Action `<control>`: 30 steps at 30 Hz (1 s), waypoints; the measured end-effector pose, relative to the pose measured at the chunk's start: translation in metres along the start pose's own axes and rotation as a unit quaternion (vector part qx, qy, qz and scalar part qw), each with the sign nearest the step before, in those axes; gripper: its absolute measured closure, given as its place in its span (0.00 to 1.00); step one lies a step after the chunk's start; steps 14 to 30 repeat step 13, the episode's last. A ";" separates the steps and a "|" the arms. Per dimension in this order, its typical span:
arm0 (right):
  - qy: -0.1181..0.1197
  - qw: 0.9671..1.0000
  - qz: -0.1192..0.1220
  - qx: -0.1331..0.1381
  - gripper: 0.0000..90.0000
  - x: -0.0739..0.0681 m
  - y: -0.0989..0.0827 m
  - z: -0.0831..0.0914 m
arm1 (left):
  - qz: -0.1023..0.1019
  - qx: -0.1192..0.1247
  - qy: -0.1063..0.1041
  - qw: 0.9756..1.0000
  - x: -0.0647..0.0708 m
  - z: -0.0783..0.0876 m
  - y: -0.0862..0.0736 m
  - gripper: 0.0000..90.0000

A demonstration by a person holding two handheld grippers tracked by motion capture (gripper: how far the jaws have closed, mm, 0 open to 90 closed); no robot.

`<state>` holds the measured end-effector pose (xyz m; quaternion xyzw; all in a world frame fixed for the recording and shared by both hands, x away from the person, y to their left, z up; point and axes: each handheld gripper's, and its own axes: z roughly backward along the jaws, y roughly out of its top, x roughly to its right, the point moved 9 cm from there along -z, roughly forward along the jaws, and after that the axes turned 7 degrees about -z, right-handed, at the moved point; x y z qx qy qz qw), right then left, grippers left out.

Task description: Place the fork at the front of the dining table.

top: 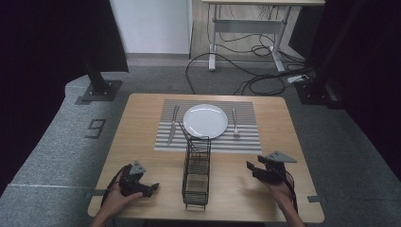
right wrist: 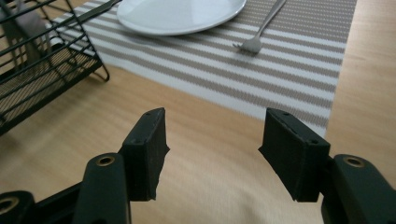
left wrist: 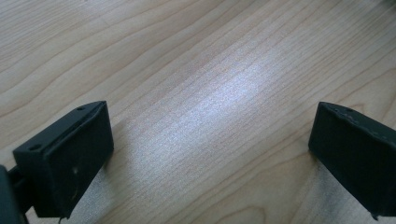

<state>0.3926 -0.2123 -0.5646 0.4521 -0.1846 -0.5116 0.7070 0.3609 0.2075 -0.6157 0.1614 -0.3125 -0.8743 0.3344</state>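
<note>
A white plate (top: 205, 120) lies on a striped placemat (top: 246, 138), with a knife (top: 173, 124) at its left and a fork (top: 234, 123) at its right. In front of the mat stands a black wire rack (top: 196, 172). My left gripper (top: 153, 188) rests low over the bare wood at the near left, its jaws wide apart with nothing between them (left wrist: 210, 140). My right gripper (top: 252, 169) is at the near right, open and empty (right wrist: 212, 135), facing the mat (right wrist: 280, 60), the fork (right wrist: 261, 28) and the plate (right wrist: 177, 11), with the rack (right wrist: 42, 70) to its left.
The wooden table (top: 142, 142) ends close behind both hands. Beyond it are grey carpet, a black stand foot (top: 100, 87) at the far left, and a desk frame (top: 248, 28) with loose cables (top: 255, 71) on the floor.
</note>
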 end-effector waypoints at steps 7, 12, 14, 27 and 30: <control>0.003 1.000 0.005 -0.014 0.43 0.001 -0.023 0.017 | 0.000 0.000 0.000 1.000 0.000 0.000 0.000 0.00; 0.004 1.000 0.007 -0.021 0.42 0.002 -0.030 0.016 | 0.000 0.000 0.000 1.000 0.000 0.000 0.000 0.00; 0.004 1.000 0.007 -0.021 0.42 0.002 -0.030 0.016 | 0.000 0.000 0.000 1.000 0.000 0.000 0.000 0.00; 0.004 1.000 0.007 -0.021 0.42 0.002 -0.030 0.016 | 0.000 0.000 0.000 1.000 0.000 0.000 0.000 0.00; 0.004 1.000 0.007 -0.021 0.42 0.002 -0.030 0.016 | 0.000 0.000 0.000 1.000 0.000 0.000 0.000 0.00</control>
